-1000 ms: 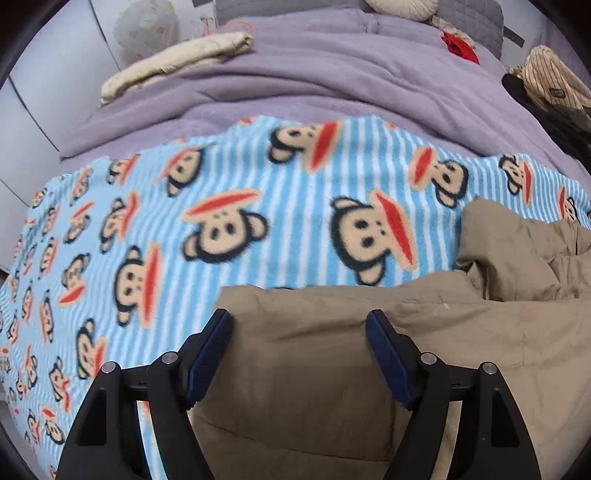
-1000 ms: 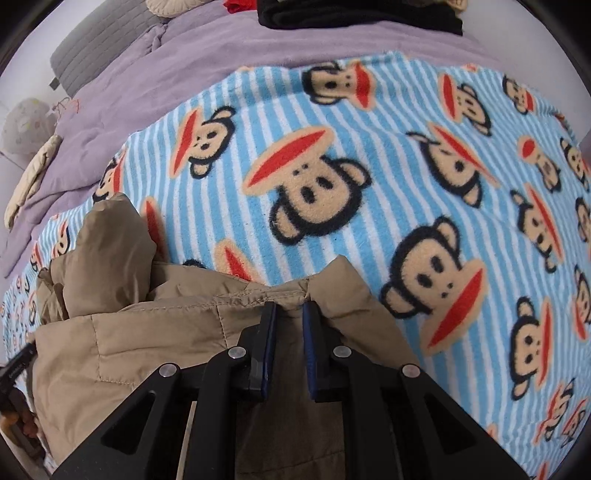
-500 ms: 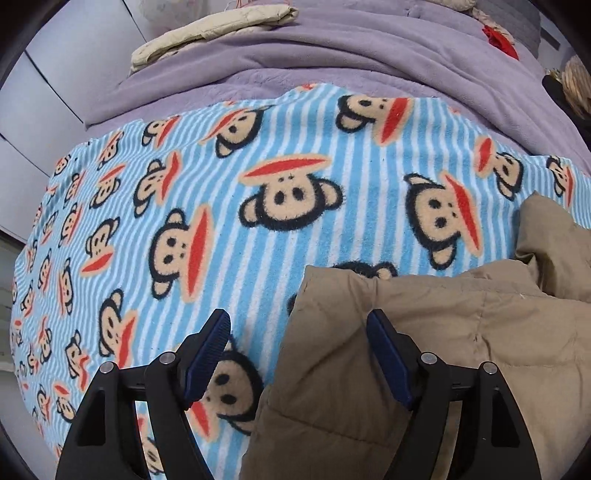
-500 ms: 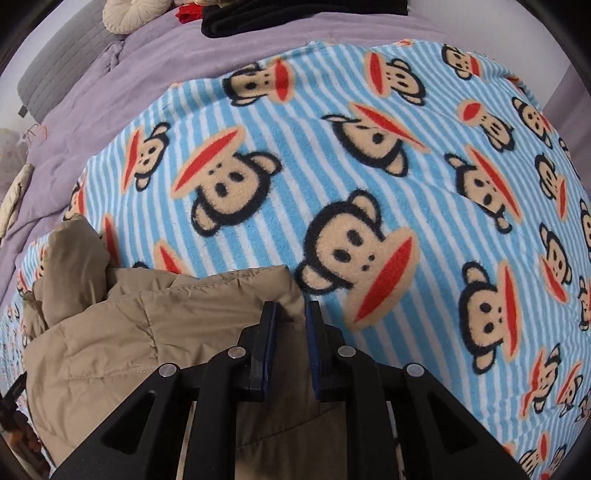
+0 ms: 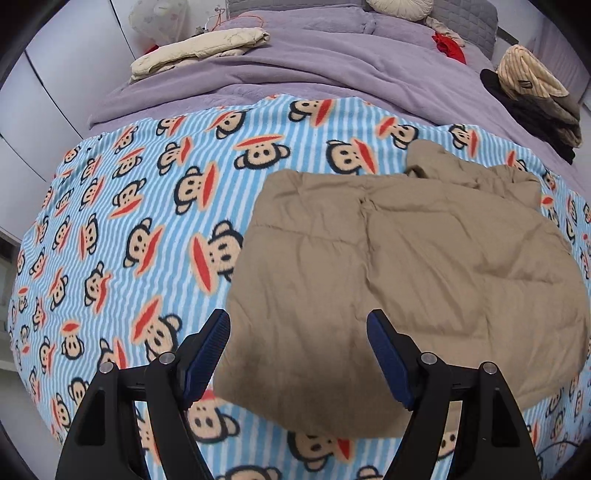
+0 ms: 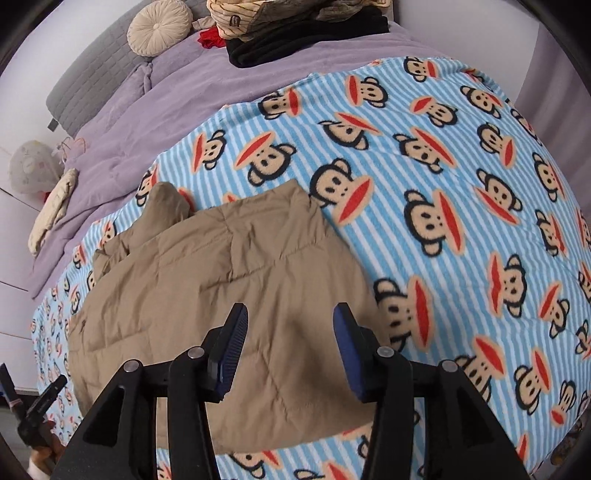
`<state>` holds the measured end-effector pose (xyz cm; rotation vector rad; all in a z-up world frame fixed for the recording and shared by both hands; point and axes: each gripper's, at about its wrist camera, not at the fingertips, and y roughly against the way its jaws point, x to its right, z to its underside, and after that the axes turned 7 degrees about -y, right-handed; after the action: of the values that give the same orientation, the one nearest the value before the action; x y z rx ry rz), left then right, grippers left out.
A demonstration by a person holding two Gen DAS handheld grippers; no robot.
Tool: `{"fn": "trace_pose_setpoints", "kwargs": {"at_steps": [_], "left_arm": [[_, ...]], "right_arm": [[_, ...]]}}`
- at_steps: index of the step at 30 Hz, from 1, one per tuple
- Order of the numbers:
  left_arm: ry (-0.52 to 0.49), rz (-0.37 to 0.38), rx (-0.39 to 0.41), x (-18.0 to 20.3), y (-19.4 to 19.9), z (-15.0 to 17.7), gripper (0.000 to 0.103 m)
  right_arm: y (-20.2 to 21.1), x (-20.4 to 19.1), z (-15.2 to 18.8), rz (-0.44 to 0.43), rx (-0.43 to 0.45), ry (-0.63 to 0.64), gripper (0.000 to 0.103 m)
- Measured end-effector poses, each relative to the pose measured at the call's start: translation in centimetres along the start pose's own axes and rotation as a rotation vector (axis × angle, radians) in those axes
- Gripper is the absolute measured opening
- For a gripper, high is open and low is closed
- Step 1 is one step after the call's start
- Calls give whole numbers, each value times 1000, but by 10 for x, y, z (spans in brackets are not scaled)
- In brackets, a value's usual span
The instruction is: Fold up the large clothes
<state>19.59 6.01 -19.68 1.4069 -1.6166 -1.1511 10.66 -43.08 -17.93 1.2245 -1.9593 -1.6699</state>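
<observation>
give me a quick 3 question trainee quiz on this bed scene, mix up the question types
1. True or false: the tan quilted padded jacket lies on the blue-and-white striped monkey-print fleece blanket.
2. Multiple choice: what is between the fingers of the left gripper? A) a pinched jacket edge B) nothing gripped, the jacket only lies below C) the blanket's corner
3. Fill in: the round cream pleated cushion rests at the head of the bed on the ____ coloured plush bedspread.

Key
1. True.
2. B. The right gripper is likewise free of the jacket, its jaws opening.
3. Purple (lilac).
</observation>
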Motion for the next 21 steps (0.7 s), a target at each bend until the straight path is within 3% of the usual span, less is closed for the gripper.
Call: {"fn": "trace_pose_setpoints", "kwargs": {"at_steps": [2, 5, 11, 21], "left_arm": [[9, 12, -2, 5, 10, 12, 81], [17, 5, 16, 11, 27, 28, 98], [29, 22, 28, 10, 53, 50, 98], [30, 7, 12, 14, 75, 81, 103]], "right_arm": [[6, 1, 15, -17, -18, -5, 52], [15, 2, 34, -36, -32, -9, 55], [34, 9, 64, -58, -43, -22, 59], [61, 20, 101, -91, -36, -36, 79]]}}
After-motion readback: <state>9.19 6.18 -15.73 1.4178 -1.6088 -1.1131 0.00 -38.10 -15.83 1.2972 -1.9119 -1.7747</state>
